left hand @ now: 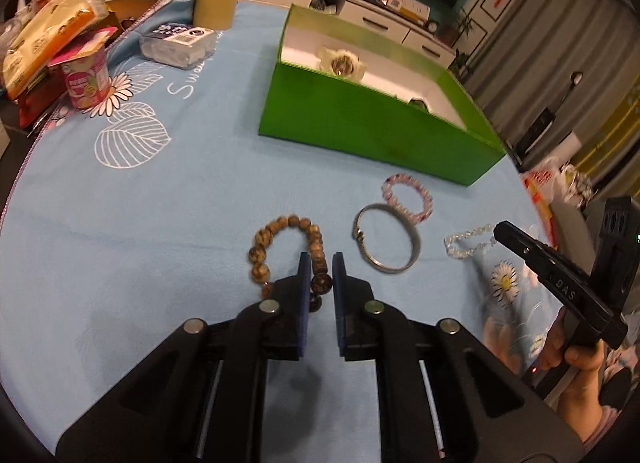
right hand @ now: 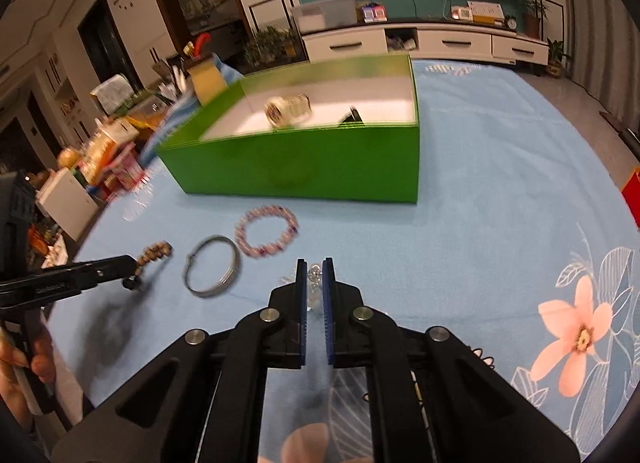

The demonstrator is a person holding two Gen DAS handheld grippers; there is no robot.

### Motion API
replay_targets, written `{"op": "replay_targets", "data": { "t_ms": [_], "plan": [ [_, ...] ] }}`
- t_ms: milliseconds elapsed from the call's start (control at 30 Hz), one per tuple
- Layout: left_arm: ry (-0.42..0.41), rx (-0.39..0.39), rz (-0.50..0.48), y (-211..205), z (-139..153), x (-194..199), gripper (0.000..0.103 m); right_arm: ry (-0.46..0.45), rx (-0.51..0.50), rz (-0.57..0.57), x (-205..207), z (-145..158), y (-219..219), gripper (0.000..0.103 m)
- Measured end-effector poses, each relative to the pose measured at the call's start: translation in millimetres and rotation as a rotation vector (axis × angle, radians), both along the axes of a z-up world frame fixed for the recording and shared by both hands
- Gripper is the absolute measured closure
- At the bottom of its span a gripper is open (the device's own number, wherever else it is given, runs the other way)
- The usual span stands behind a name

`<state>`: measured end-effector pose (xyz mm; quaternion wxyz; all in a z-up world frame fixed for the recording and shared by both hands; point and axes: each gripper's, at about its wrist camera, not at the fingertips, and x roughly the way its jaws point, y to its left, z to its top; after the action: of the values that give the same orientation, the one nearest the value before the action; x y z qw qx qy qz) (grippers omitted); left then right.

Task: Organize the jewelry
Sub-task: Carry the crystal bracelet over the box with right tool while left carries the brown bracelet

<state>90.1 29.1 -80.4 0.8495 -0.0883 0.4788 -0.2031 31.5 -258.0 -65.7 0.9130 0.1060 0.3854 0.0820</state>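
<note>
Both grippers pinching — my L gripper [left hand: 321, 263] on wooden bead bracelet [left hand: 280, 239], R gripper [right hand: 315, 269] on clear bead bracelet [right hand: 314, 277] — green box [right hand: 296, 171] behind.

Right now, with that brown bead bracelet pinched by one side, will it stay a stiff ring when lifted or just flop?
Probably flop. The brown bead bracelet is separate round beads on a string, already lying in an uneven loop, so it should sag from the left tool. The beads look like wood, so likely light. Round beads might slip between the flat pads, unlike the rigid metal bangle beside it.
</note>
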Motion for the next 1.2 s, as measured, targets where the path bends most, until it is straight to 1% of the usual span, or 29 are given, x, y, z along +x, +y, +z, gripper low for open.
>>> {"op": "replay_targets", "data": {
  "t_ms": [233,433,633,1000,1200],
  "plan": [
    [-0.033,-0.034,0.014,3,25,-9,0.093,-0.079,0.001,0.02,-17,32,-1,0.096],
    [-0.051,-0.087,0.02,4,47,-9,0.093,-0.13,0.019,-0.005,-27,52,-16,0.096],
    [-0.071,-0.11,0.021,-1,63,-5,0.093,-0.166,0.029,-0.027,-30,65,-28,0.096],
    [-0.133,-0.107,0.016,-15,93,18,0.093,-0.221,0.022,-0.026,-18,84,-33,0.096],
    [-0.157,-0.08,0.004,-27,102,35,0.093,-0.242,0.018,-0.028,-7,91,-35,0.096]
  ]
}}
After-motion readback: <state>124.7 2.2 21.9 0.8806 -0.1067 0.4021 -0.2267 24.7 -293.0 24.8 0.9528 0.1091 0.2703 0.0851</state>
